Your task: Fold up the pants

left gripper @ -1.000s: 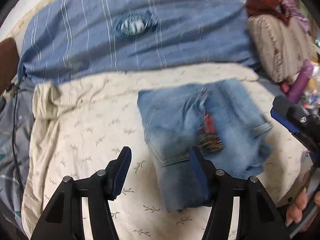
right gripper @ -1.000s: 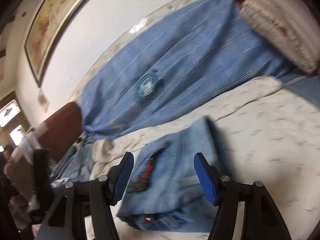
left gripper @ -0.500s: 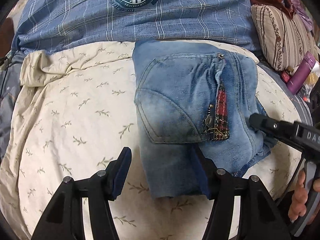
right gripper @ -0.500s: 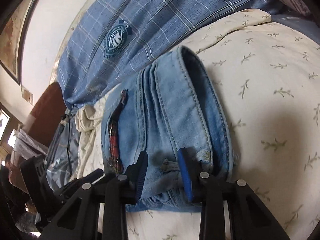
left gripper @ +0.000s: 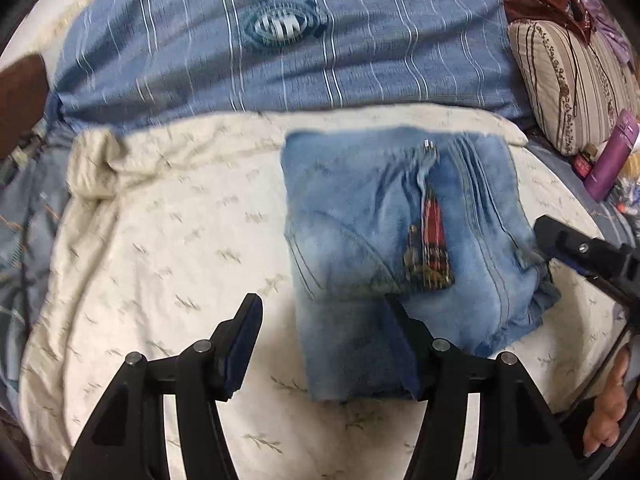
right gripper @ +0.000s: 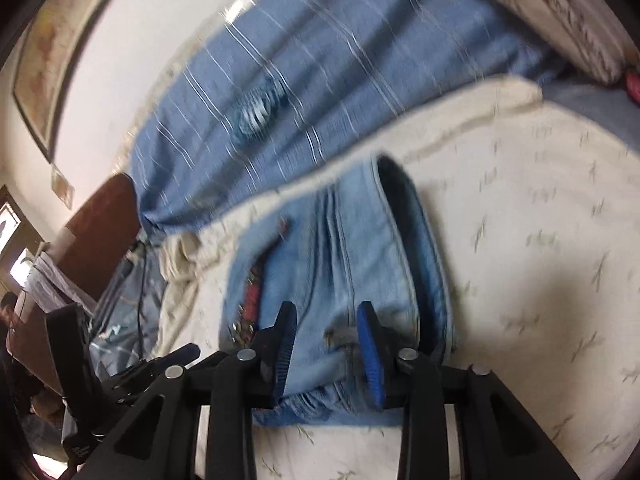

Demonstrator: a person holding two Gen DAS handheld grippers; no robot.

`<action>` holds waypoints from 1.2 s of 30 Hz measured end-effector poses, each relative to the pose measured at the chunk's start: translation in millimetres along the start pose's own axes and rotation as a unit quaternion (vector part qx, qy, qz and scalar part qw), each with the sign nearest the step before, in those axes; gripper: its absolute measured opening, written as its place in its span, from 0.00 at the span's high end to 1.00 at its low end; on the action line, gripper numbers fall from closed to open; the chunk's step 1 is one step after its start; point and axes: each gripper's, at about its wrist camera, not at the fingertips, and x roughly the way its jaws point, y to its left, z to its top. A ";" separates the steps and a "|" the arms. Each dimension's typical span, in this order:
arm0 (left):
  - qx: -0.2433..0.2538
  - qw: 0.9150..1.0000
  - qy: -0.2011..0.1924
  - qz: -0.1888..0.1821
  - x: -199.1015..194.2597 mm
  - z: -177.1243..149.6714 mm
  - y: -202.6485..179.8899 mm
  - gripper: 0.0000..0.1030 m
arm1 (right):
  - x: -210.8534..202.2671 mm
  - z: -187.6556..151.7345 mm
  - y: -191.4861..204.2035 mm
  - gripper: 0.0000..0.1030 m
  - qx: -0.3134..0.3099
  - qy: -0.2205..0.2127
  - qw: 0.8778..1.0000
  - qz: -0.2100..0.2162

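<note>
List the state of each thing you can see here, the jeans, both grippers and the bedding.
Jeans: folded into a compact stack, lying on the bedspread.
Left gripper: open, one finger at the stack's near edge.
Right gripper: jaws just narrowed, denim between them.
Bedspread: rumpled at its far corner.

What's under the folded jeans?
The folded jeans lie on a cream bedspread with little leaf sprigs, which shows all around them. The part of the bedspread right beneath the jeans is covered, so anything hidden there can't be seen.

Faded light-blue jeans point(left gripper: 400, 248) showing a red patch point(left gripper: 434, 232), lying on cream leaf-print bedding point(left gripper: 160, 240); blue white-striped blanket point(left gripper: 280, 60) behind.
</note>
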 end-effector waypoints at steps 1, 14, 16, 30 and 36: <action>0.006 1.000 -0.008 0.007 -2.6 2.4 -1.2 0.40 | -3.1 1.9 1.5 0.64 -0.004 -0.009 1.000 0.002; 0.024 0.997 -0.060 0.035 -6.0 39.6 -3.7 0.39 | 2.8 30.3 20.9 0.64 -0.027 -0.056 0.998 0.010; 0.025 0.997 -0.058 0.039 -0.4 43.9 -6.1 0.39 | 11.4 36.4 21.0 0.64 -0.026 -0.052 0.998 0.007; 0.033 0.997 0.009 0.072 85.5 95.8 -13.0 0.39 | 88.4 68.7 -12.9 0.65 0.014 0.036 0.999 -0.011; 0.052 0.994 0.047 0.083 111.8 98.2 -17.9 0.37 | 104.4 70.2 -35.4 0.65 0.056 0.071 0.996 0.001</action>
